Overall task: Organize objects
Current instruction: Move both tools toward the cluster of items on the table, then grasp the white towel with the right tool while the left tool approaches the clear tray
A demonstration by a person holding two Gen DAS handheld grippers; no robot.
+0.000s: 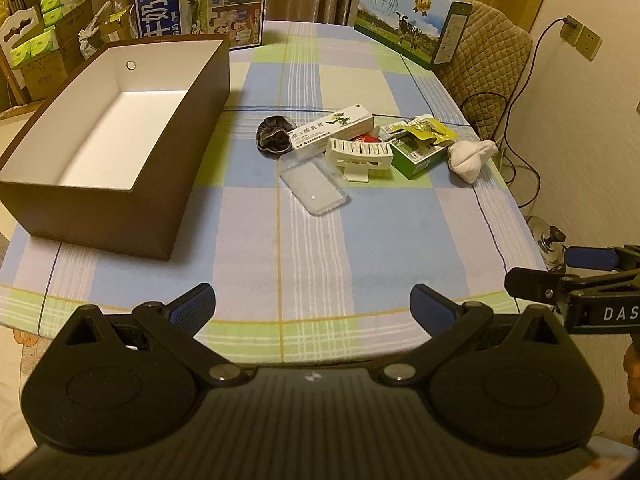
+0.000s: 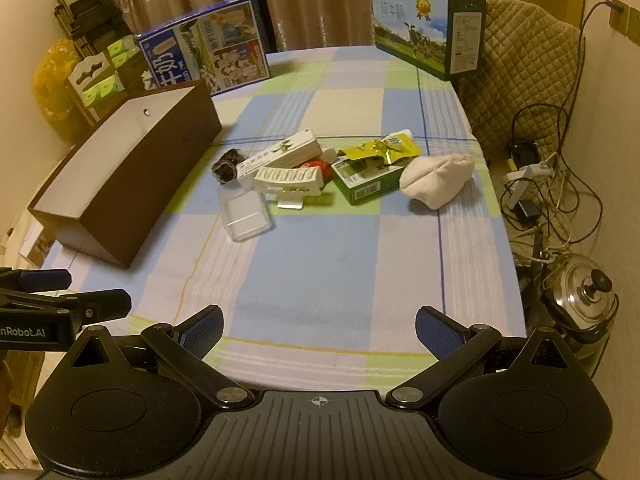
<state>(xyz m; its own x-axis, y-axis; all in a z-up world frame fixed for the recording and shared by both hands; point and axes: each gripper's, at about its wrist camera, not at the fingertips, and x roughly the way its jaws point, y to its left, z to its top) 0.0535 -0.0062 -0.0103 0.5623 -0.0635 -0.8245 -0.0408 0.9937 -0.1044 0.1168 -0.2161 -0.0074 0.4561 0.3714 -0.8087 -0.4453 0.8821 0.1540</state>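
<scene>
My left claw [image 1: 312,312] and right claw [image 2: 319,330] hang spread apart, empty, over the bench's [image 2: 312,272] near edge — the cluttered pile [image 1: 360,148] lies just right of the brown box [image 1: 120,140].

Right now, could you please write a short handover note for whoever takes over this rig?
Left gripper: open, holding nothing, above the near table edge.
Right gripper: open, holding nothing, alongside it.
The brown cardboard box with white interior sits on the left, nothing visible inside.
Mid-table pile: clear plastic case, white slotted plastic holder, long white ointment carton, dark scrunchie, green packet box, yellow foil sachet, white rolled sock, and a partly hidden red item.
Done: nothing packed. Left: everything.
</scene>
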